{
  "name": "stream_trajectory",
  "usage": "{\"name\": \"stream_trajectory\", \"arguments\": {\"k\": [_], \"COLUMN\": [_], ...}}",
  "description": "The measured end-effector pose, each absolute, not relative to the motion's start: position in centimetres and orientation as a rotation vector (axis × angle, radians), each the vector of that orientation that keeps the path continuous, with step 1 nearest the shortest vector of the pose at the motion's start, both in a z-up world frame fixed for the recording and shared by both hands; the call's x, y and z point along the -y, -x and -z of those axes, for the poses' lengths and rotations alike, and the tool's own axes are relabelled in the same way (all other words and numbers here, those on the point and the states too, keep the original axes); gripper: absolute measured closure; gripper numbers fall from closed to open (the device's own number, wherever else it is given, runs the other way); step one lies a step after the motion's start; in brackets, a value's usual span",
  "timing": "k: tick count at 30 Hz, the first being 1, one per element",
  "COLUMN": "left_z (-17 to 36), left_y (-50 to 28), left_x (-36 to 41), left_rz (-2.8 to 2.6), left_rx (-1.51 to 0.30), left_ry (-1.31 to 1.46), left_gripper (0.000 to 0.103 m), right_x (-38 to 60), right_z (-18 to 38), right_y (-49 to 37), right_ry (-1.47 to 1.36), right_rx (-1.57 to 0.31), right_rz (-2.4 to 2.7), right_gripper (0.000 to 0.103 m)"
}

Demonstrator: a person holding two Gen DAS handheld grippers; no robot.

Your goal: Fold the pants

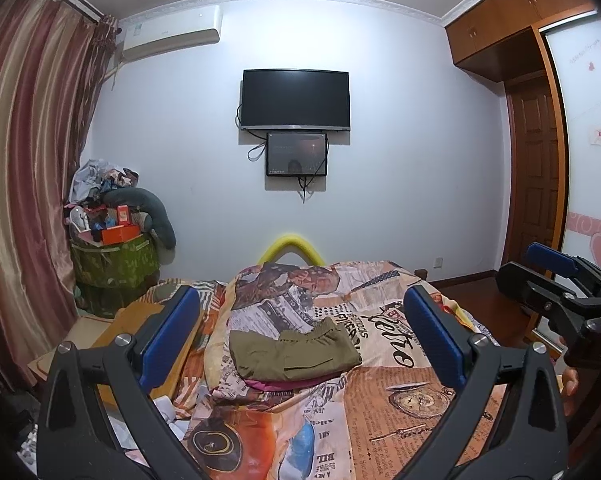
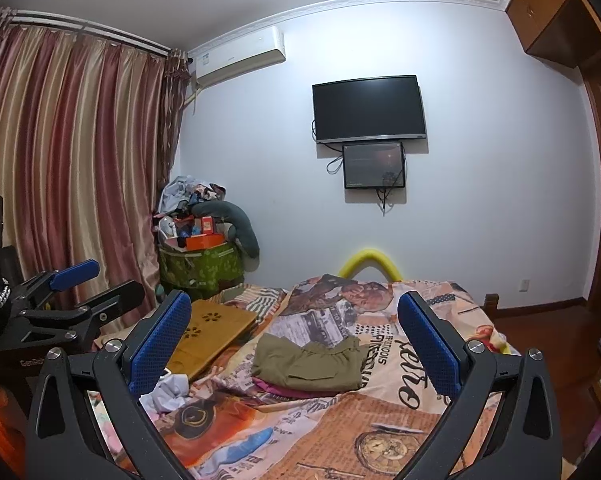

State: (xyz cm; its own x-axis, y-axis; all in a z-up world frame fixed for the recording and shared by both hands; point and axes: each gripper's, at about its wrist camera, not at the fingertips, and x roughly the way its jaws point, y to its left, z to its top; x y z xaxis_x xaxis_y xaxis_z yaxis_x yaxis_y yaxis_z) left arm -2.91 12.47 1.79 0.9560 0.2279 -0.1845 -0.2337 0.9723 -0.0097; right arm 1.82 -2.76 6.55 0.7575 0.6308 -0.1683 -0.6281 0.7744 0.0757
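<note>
left wrist view: your left gripper (image 1: 300, 332) hangs over the near end of the bed, jaws spread wide, nothing between the blue pads (image 1: 432, 336). the olive pants (image 1: 296, 354) lie ahead of it on the patterned quilt (image 1: 400, 400), already in a compact rectangle, waistband on the far side, sitting on top of a magenta garment (image 1: 272, 385) that peeks out under their near edge. your right gripper (image 1: 556, 280) shows to the right of the pants, well apart from them, off the bed's edge.

judgement: the fold looks finished or at its last pass; both tools are clear of the cloth. if another fold is wanted, you'd need to come down onto a pants edge with one jaw under the top layer only, so the magenta piece isn't dragged along.

right wrist view: your right gripper (image 2: 294, 336) is likewise splayed as wide as it goes and empty. the pants (image 2: 308, 364) sit ahead, between its fingers in the line of sight but not touched. left of the pants lies a wooden lap board (image 2: 208, 332); nearer, a crumpled white cloth (image 2: 168, 392), possibly tissue, hard to tell. beyond the pants, a yellow foam arch (image 2: 366, 262) at the bed's far end, then a white wall with a dark tv (image 2: 368, 108). striped curtains (image 2: 72, 160) and a heaped green bin (image 2: 200, 264) stand to the far left.
</note>
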Motion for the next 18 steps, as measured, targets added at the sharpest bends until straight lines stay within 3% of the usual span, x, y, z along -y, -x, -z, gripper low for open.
{"name": "stream_trajectory", "arguments": {"k": [18], "left_z": [-1.47], "left_y": [2.36], "left_x": [-12.92], "left_rz": [-0.225], "left_rx": [-0.200], "left_ry": [0.060], "left_gripper": [0.000], "right_x": [2.77], "right_z": [-6.49], "right_y": [-2.01], "right_ry": [-0.011], "right_rx": [-0.196], "right_rz": [-0.685], "right_gripper": [0.000]}}
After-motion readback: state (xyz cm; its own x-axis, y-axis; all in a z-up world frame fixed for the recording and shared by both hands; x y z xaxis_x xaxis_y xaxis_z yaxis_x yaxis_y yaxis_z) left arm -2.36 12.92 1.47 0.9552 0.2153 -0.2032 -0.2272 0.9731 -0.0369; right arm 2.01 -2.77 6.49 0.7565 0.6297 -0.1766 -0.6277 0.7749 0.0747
